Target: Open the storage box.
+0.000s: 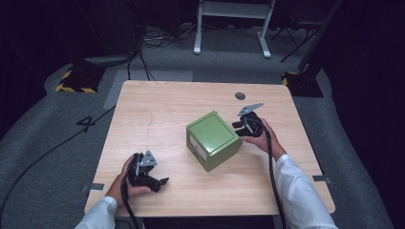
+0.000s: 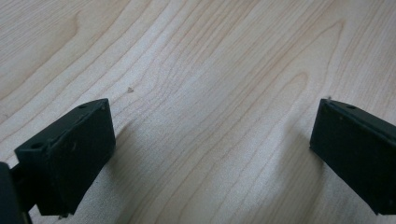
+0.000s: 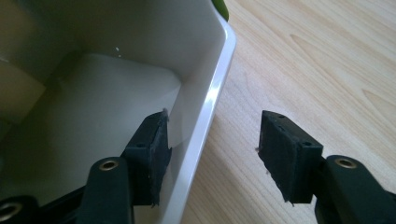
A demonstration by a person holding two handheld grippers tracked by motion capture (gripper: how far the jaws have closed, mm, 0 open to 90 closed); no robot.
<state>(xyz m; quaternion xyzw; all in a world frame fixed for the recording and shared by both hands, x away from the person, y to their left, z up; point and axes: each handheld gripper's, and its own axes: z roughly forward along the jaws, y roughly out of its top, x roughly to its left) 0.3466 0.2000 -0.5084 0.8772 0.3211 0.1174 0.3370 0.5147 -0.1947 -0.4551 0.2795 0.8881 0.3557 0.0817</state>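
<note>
1. Right gripper view looks along the right gripper (image 3: 212, 154), whose jaws straddle the thin white rim of the green box (image 3: 212, 93). One jaw is inside the pale hollow, the other outside over the wood. A gap shows between the outer pad and the rim, so the wall is between the jaws but not pinched.
2. From the high view, the right gripper (image 1: 243, 128) sits at the box's right side, with the hand (image 1: 260, 138) behind it and its cable trailing back over a white sleeve.
3. The left gripper (image 1: 162, 182) rests low near the front left of the table (image 1: 157, 105), well apart from the box. In the left gripper view its jaws (image 2: 212, 149) stand wide with nothing between them, bare wood beneath.
4. The green box (image 1: 212, 139) lies near the middle of the table, turned cornerwise, its opening facing the right gripper. It is a boxy shape with rounded edges, smooth green shell, glossy white lining and a pale label on its front-left face.
5. The table is light wood with flowing grain and a round dark grommet (image 1: 240, 96) near its far edge.
6. Around it lie grey carpet, black cables, a white frame's legs and stand bases edged in yellow-black tape (image 1: 76, 88). Nothing lies between either gripper and the box.
</note>
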